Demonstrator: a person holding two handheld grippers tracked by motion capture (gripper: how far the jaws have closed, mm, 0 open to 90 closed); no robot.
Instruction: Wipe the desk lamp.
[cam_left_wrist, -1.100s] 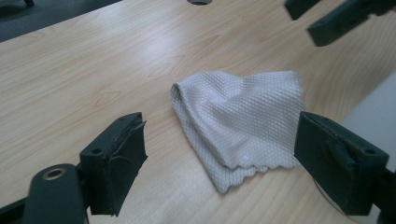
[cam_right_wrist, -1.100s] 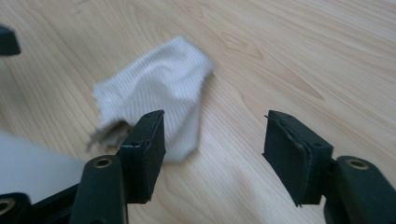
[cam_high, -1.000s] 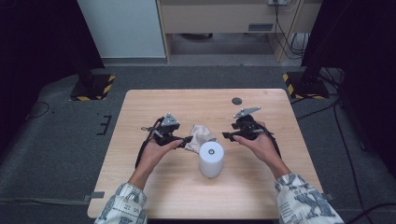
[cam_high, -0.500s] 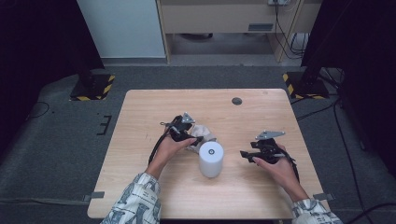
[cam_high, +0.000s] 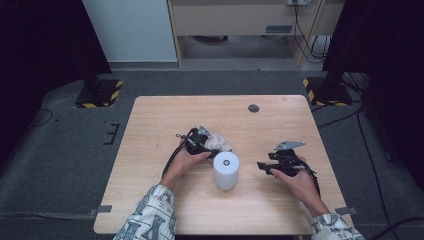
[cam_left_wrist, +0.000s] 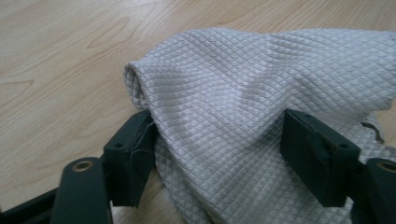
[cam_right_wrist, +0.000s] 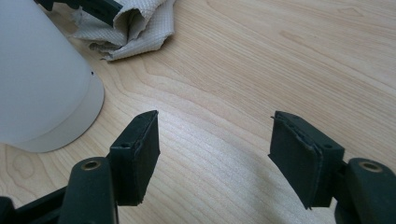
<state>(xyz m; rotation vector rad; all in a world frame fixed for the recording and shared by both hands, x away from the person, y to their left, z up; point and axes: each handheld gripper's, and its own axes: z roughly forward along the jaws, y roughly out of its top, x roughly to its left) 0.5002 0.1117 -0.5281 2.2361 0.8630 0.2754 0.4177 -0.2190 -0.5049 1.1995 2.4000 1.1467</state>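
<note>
Your left hand (cam_high: 186, 159) lay on the bench (cam_high: 150, 125) near its middle, forearm running in from the near edge, with the left tongs (cam_high: 207, 145) pointing right and slightly far into the crumpled white cloth (cam_high: 220, 143). Your right hand (cam_high: 295, 177) rested on the right half of the bench, the right tongs (cam_high: 261, 165) pointing left toward the white cylinder (cam_high: 226, 170), clearly apart from it.

Against the frame half a second earlier, the left tongs had just been closing with the cloth between the jaws; the cloth and cylinder lay where they had been, and the right hand had not shifted. A second earlier, both hands had sat farther back, with the right tongs just beyond the cylinder.

The left gripper view showed the quilted cloth (cam_left_wrist: 261, 107) bunched between the jaws, the left pad touching a fold and the right pad against the fabric; a firm pinch could not be confirmed, so read the left tongs as part-closed around the cloth. The right gripper view showed the right tongs (cam_right_wrist: 212, 140) open over bare wood, gripping nothing, with the cylinder (cam_right_wrist: 42, 74) at far left and the cloth (cam_right_wrist: 135, 28) beyond it, just beside the cylinder.
</note>
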